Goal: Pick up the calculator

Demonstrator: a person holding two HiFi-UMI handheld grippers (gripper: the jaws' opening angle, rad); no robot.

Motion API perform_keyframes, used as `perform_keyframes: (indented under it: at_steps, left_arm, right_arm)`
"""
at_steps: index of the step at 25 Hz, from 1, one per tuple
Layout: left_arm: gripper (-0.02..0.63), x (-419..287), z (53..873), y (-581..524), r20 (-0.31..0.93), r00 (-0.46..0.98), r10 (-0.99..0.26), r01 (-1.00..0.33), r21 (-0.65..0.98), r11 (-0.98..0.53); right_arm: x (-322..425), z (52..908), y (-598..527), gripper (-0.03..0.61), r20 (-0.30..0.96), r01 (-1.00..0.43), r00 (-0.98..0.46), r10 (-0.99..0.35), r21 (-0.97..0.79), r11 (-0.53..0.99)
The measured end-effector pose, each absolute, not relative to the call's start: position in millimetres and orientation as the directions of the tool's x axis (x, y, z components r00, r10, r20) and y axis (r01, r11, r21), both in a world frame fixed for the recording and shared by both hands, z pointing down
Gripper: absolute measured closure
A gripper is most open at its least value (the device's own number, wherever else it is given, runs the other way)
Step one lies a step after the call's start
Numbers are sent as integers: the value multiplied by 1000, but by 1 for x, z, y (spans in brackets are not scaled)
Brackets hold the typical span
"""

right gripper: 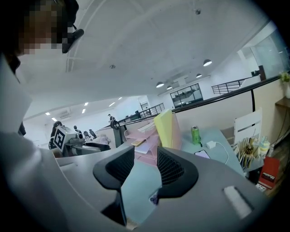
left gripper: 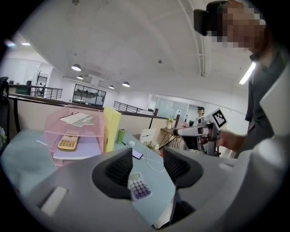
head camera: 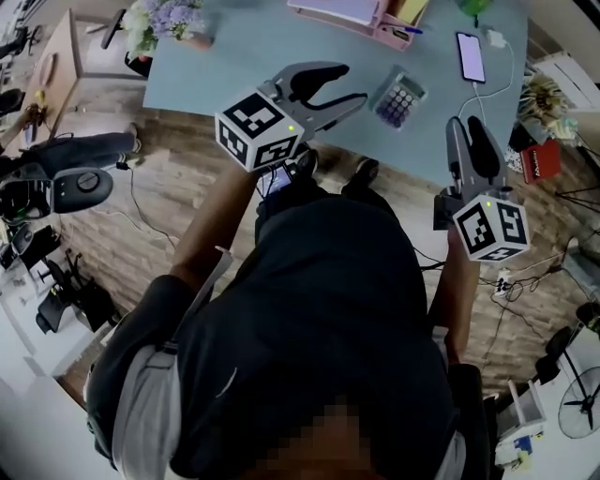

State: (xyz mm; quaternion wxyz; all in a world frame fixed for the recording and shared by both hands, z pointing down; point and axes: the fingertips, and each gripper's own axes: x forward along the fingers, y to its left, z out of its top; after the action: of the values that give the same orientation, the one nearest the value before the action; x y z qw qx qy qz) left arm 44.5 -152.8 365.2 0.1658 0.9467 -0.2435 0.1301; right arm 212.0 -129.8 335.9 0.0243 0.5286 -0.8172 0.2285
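Note:
A small calculator [head camera: 399, 98] with purple keys lies near the front edge of the pale blue table [head camera: 244, 52]. My left gripper [head camera: 352, 82] is open and hovers just left of it, above the table edge. In the left gripper view the calculator [left gripper: 139, 186] shows in the gap between the jaws, further off and untouched. My right gripper [head camera: 466, 127] stands open to the right of the calculator, off the table's front edge, with nothing in it. In the right gripper view only a purple corner of the calculator [right gripper: 154, 198] peeks past the right jaw.
A pink paper tray [head camera: 356, 14] at the back holds a second, yellowish calculator [left gripper: 69, 140]. A phone [head camera: 471, 56] on a white cable lies at the back right, near a green can [right gripper: 195, 134] and a yellow folder [right gripper: 165, 129]. Flowers [head camera: 169, 19] stand at the table's left end.

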Motion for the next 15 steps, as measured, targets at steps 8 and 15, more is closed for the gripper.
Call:
perform_keyframes:
  at_steps: [8,15]
  left_arm:
    - [353,50,398,-165,384,822,-421,-540,289,-791]
    - [353,53,433,-173,430,808,-402,-557,339,-758]
  right_arm:
    - [213,373,-153,434,331,-856,-474,-816,-390,340]
    - [217,411,-167,434,380,-851,-479,-792,-422,312]
